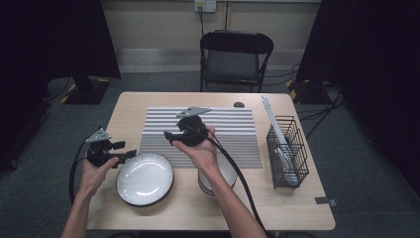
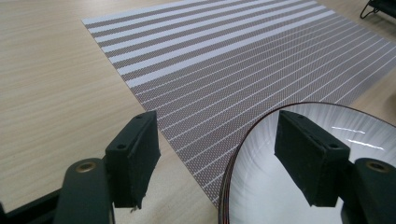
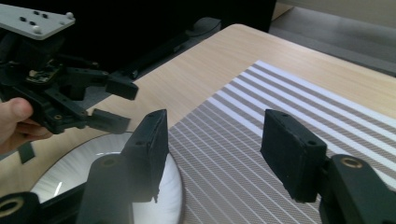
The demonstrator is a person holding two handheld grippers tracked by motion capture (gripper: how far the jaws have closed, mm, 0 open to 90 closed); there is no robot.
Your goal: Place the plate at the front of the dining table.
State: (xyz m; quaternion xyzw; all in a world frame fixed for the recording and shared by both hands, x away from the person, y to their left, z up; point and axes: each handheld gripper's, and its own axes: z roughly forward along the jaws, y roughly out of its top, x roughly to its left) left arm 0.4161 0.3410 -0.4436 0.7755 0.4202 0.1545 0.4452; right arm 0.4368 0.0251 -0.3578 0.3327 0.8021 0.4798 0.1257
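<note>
Two claws hover over a pale wooden table, both spread with nothing between their jaws. Nearest the left claw sits a round white plate with a dark rim and a glossy, faintly ribbed bowl, resting on the table's near left and overlapping the near edge of a grey-and-white striped placemat. Held above the mat's near edge, the right claw faces left. White plates in a stack lie under the right forearm; a black wire basket stands at the right. Beyond the table, a black folding chair waits on grey carpet between dark curtains.
</note>
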